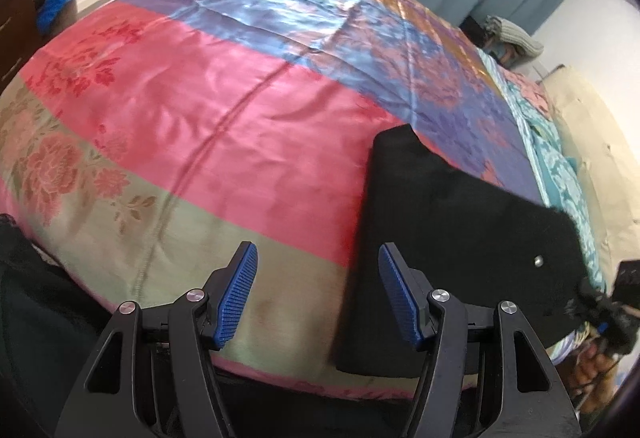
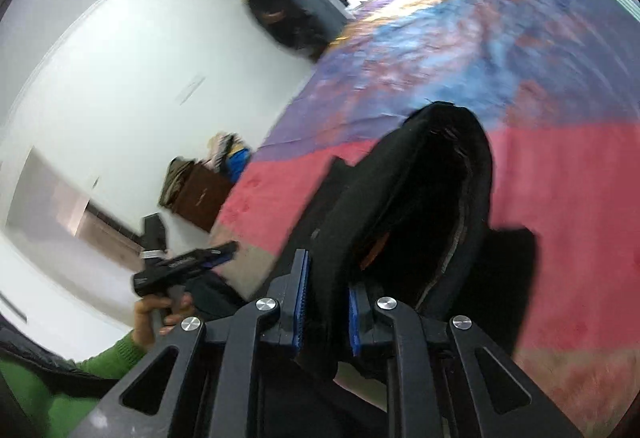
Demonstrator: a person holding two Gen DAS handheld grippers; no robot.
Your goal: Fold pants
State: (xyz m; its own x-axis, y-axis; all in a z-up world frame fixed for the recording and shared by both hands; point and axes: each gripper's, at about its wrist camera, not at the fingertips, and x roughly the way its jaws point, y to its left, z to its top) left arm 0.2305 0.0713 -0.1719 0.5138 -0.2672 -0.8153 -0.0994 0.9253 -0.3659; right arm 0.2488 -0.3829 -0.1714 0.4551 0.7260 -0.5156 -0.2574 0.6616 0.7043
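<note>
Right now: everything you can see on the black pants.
The black pants look like thick, matte, slightly fuzzy fabric with a small silver button, lying on the striped floral satin bedspread near its edge. The right gripper is shut on one raised edge, showing the inner seam. The left gripper is open, holding nothing.

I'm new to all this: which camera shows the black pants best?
The left wrist view: the black pants lie sharp across the striped bedspread, one silver button visible. The right wrist view is blurred, showing only a bunched edge clamped in the right tongs.
</note>
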